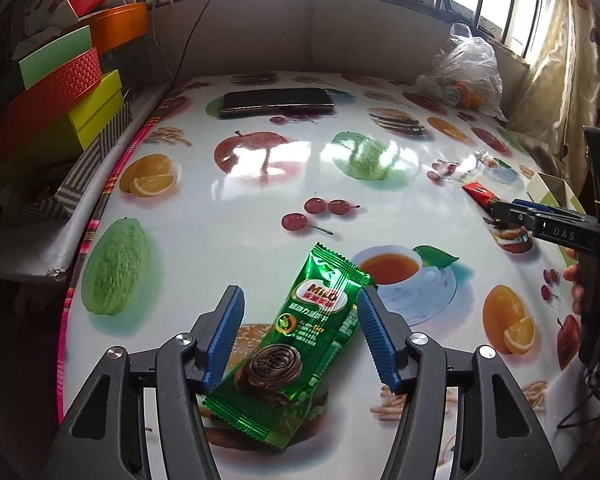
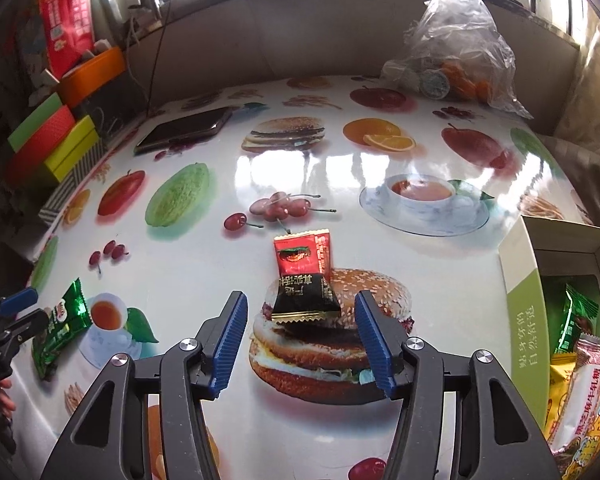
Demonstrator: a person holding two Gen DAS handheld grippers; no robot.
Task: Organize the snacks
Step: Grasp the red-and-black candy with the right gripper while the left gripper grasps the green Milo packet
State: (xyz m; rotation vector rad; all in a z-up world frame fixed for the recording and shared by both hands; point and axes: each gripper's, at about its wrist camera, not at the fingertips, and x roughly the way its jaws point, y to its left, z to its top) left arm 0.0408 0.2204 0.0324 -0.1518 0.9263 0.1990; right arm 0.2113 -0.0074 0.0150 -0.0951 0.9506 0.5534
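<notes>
1. Several packets already sit inside the open box [image 2: 518, 304] at the right edge of the table [image 1: 260, 216]: a green one, a yellow one, a pink one and others. So I'd say the sorting is well under way.
2. Two snacks are still out on the fruit-print cloth.
3. The green biscuit packet [image 1: 300, 344] lies flat on the table between the jaws of the left claw [image 1: 300, 316]. The jaws stand wide apart and do not seem to press on it.
4. The red-and-black candy packet [image 2: 305, 280] lies on the printed burger just ahead of the right claw [image 2: 300, 320], whose jaws are also spread and holding nothing.
5. Left to do, as I judge it: grip each packet and carry it to the box.
</notes>
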